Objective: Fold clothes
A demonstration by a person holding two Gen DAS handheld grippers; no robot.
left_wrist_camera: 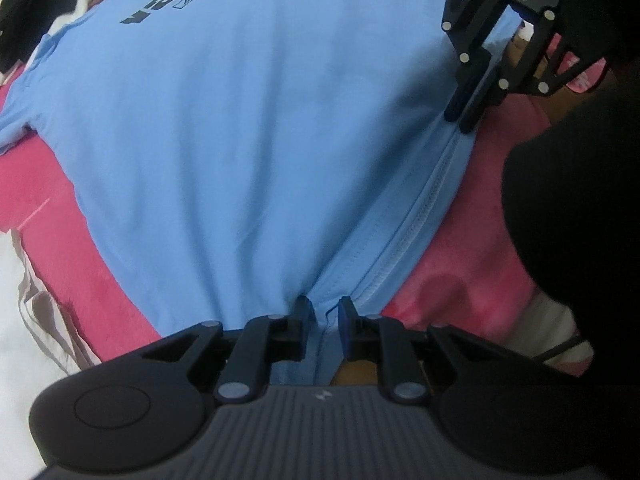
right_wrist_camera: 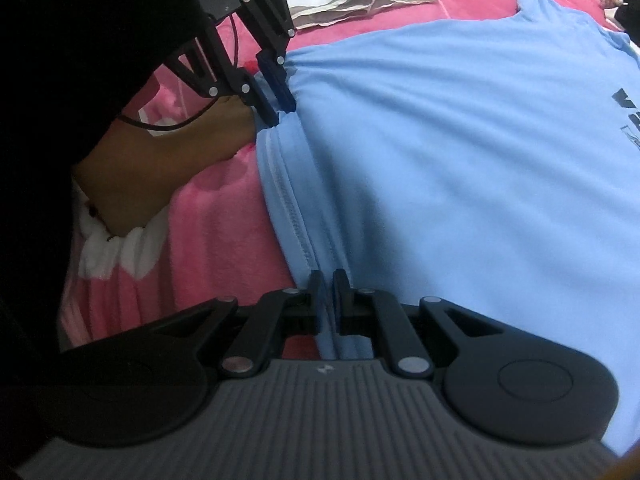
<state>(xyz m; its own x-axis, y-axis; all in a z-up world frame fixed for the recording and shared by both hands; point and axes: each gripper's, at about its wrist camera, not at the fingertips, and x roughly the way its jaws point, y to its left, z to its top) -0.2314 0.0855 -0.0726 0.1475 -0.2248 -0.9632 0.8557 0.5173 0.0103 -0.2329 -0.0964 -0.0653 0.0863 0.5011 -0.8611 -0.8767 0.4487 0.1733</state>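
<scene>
Across the pink blanket [left_wrist_camera: 60,200] on the bed lies the blue t-shirt [left_wrist_camera: 240,140], and I've got my left tool [left_wrist_camera: 324,312] and right tool [right_wrist_camera: 329,284] both pinching its hem edge, a bunched fold in each.

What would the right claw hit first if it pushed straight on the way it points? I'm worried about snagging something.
Nothing new: the right claw is already shut on the hem of the blue T-shirt. Pushing on would probably press that cloth into the pink blanket beneath, though depth is unclear.
</scene>
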